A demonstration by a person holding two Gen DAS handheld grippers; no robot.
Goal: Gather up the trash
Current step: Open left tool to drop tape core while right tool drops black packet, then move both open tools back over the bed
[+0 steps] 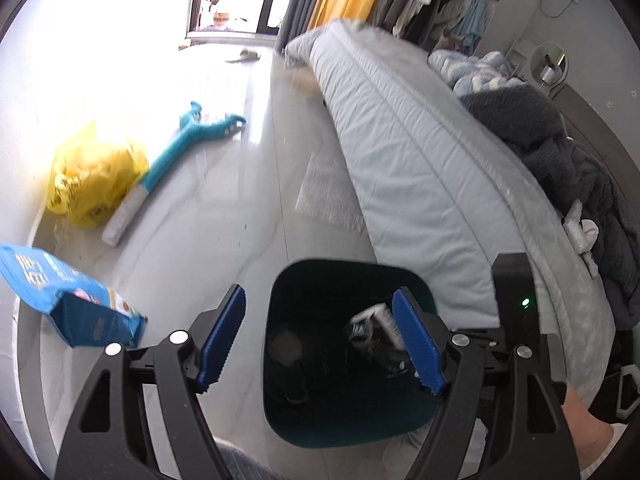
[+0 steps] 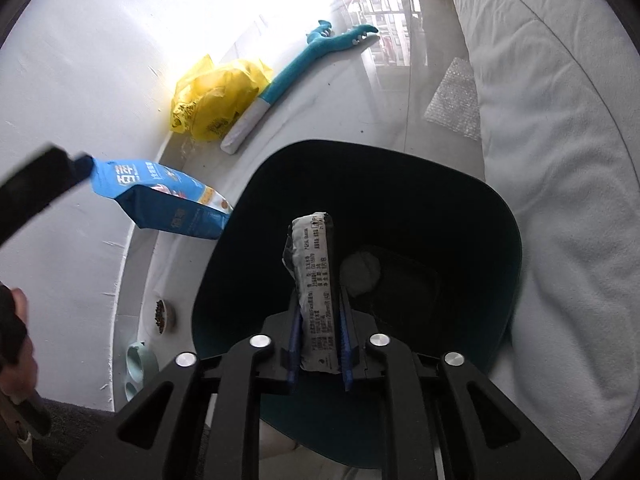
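Note:
A dark teal trash bin (image 1: 280, 420) (image 2: 500, 240) stands on the floor beside the bed. My right gripper (image 2: 320, 344) is shut on a flattened grey carton (image 2: 316, 280) with printed text and holds it over the bin's opening. The carton and the right gripper also show in the left wrist view (image 1: 376, 332), above the bin. My left gripper (image 1: 320, 340) is open and empty, hovering over the bin. A round crumpled piece (image 2: 360, 272) lies at the bin's bottom.
A blue pet-food bag (image 1: 68, 300) (image 2: 168, 204), a yellow plastic bag (image 1: 92, 176) (image 2: 216, 104) and a teal plush toy (image 1: 176, 152) (image 2: 320, 52) lie along the wall. Bubble wrap (image 2: 456, 100) lies by the bed (image 1: 400, 152). Pet bowls (image 2: 160, 316) stand at the wall.

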